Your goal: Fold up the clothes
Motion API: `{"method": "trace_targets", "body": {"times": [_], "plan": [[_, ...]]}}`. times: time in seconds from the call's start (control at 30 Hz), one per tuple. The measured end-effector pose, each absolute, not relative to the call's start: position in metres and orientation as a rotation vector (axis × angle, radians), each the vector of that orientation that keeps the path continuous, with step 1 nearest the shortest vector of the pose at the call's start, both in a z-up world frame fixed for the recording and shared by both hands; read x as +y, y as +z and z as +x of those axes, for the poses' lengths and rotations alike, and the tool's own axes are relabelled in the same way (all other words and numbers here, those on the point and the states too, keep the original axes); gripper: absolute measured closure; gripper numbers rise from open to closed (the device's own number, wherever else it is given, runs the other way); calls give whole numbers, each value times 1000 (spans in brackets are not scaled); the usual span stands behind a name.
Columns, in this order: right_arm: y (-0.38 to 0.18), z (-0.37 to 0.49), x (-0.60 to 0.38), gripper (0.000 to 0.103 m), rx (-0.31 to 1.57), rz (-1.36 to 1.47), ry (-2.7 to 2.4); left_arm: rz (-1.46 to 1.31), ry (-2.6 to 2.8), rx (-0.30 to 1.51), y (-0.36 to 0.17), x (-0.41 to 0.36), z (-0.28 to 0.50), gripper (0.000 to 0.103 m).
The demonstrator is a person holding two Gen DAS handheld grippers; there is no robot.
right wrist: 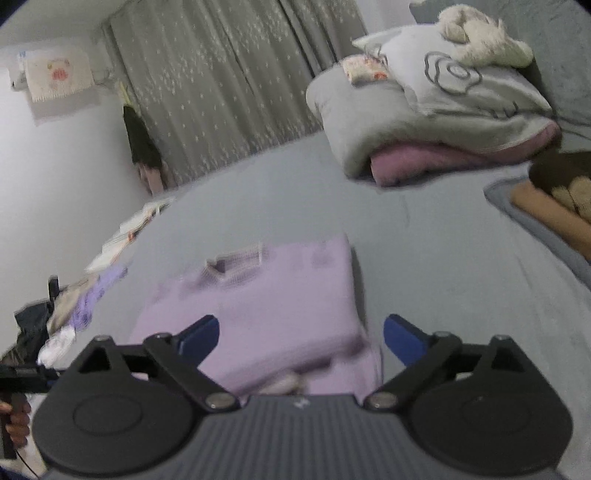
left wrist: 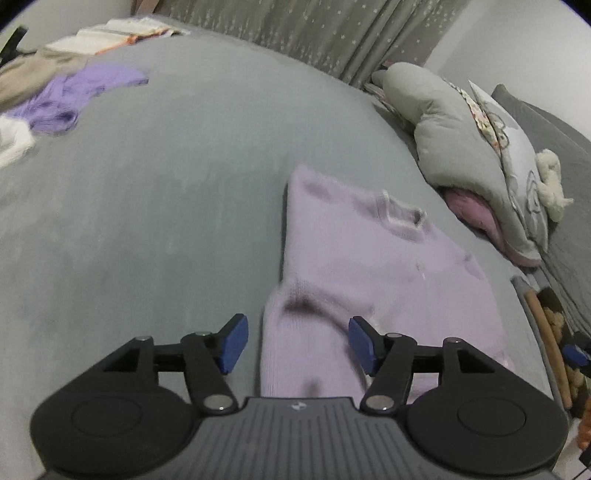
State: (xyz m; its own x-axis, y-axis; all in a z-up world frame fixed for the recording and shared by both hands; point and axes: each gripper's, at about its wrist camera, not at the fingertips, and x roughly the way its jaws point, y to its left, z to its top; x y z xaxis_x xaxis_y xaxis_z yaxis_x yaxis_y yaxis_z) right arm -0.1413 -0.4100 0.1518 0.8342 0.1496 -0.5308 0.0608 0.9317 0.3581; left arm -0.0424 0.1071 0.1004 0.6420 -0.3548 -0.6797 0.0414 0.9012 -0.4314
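Observation:
A pale lilac knitted sweater (left wrist: 373,266) lies folded on the grey bed, collar facing up. In the left wrist view my left gripper (left wrist: 297,341) hovers above its near left corner, blue pads apart, nothing between them. In the right wrist view the same sweater (right wrist: 266,310) lies just beyond my right gripper (right wrist: 301,341), whose jaws stand wide with no cloth pinched. Both views are motion-blurred.
A heap of unfolded clothes, purple (left wrist: 74,96), beige and white, lies at the bed's far left. A rolled grey quilt with pillows (left wrist: 469,147) and a plush toy (right wrist: 480,33) sits to the right. Grey starred curtains (right wrist: 221,85) hang behind. A hand (right wrist: 14,424) holds the other gripper at lower left.

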Motion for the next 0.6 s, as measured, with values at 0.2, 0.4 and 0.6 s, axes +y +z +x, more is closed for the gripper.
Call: {"method": "trace_targets", "body": {"times": [0.2,0.4,0.6], "plan": [[134,-81,-422,0,642,389,76,-382,-236,835,89,116,2,33],[93,-41,-437,0,736,361,94,-390,-253,847,70,124,38,34],[73,-3,-452,0,718,357,127,-511,-302,832,59,127,86,34]]}}
